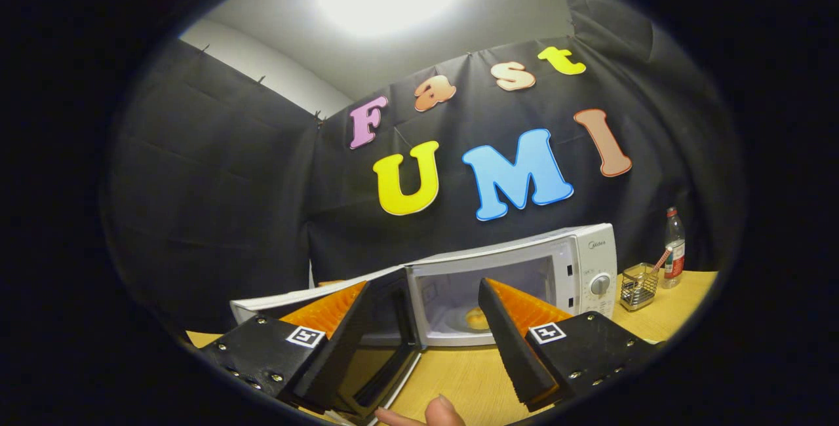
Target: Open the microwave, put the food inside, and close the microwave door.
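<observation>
At lower centre the gripper (426, 321) stands spread and empty. The food (476, 318) already sits inside the microwave (577, 269). The door (387, 354) hangs open at lower left; closing it well probably means pushing its outer edge steadily until latched.

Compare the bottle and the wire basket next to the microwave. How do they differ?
The bottle is tall and slim, while the wire basket is low and boxy. The bottle has closed, see-through walls and a cap; the basket is open mesh with an open top and a striped straw poking out. The bottle stands behind the basket, farther from the microwave. Both stand upright on the wooden table. The gripper is open, holding nothing.
</observation>
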`<state>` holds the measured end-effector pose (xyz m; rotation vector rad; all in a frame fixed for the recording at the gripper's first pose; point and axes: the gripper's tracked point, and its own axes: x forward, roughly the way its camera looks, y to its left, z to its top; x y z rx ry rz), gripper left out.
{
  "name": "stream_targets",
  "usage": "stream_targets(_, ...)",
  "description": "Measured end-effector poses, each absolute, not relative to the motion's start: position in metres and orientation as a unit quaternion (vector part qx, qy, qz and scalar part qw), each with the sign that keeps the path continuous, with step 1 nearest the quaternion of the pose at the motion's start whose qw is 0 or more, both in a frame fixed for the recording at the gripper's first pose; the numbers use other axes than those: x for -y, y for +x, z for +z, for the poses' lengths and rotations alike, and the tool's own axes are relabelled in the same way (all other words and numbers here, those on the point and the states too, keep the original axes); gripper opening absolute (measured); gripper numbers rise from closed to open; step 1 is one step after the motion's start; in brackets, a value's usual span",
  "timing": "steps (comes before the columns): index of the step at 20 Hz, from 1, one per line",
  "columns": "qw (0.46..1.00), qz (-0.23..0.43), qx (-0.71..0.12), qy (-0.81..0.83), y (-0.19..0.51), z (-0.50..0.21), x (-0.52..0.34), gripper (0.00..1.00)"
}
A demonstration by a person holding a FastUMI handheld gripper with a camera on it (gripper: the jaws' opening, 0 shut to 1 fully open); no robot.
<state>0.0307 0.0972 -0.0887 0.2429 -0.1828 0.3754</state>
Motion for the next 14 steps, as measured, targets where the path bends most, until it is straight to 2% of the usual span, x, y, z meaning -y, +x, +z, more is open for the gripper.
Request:
stream_targets(6,0.946,0.277,0.129,0.104,-0.051,-0.039,-0.163,0.97)
stream_targets(14,0.908,0.41,0.042,0.08,-0.1,-0.092,-0.289,0.97)
